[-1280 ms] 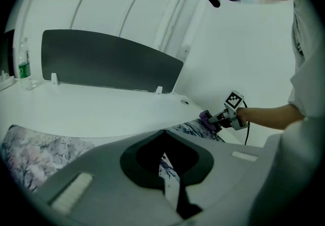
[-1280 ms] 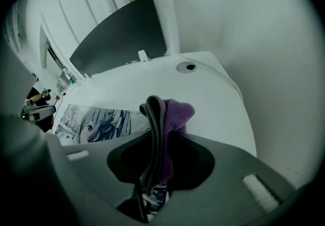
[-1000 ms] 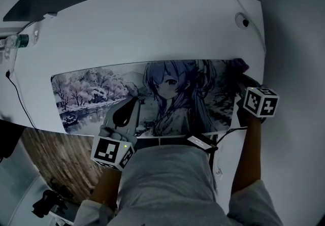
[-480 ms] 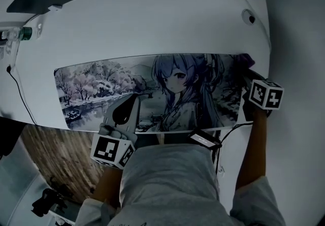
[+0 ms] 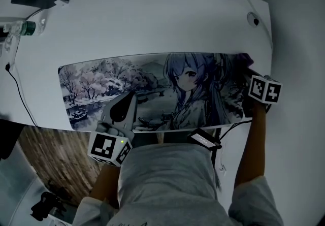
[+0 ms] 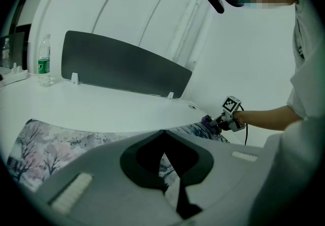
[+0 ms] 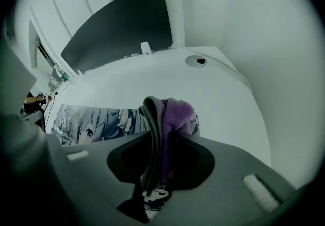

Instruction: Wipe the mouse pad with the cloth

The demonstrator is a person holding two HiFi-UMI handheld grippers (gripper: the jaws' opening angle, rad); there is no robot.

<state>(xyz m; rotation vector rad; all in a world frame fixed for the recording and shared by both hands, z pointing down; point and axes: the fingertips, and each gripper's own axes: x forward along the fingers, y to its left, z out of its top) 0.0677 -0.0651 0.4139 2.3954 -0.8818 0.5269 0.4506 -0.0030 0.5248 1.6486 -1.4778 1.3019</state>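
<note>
Fingers (image 7: 223, 169) of our right gripper (image 7: 158, 136) pinch a purple-and-grey fleece cloth (image 7: 175, 113) at the long illustrated mouse pad (image 5: 101, 85)'s right-of-frame end; those of our left gripper (image 5: 131, 97) press together, empty. We judge nearly all the wiping remains.

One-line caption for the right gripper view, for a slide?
Right gripper clamped on a bunched purple-and-grey cloth at the right end of the illustrated mouse pad on a white desk.

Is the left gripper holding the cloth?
No: the purple cloth is clamped in the right gripper, while the left gripper has its jaws together on nothing.
</note>
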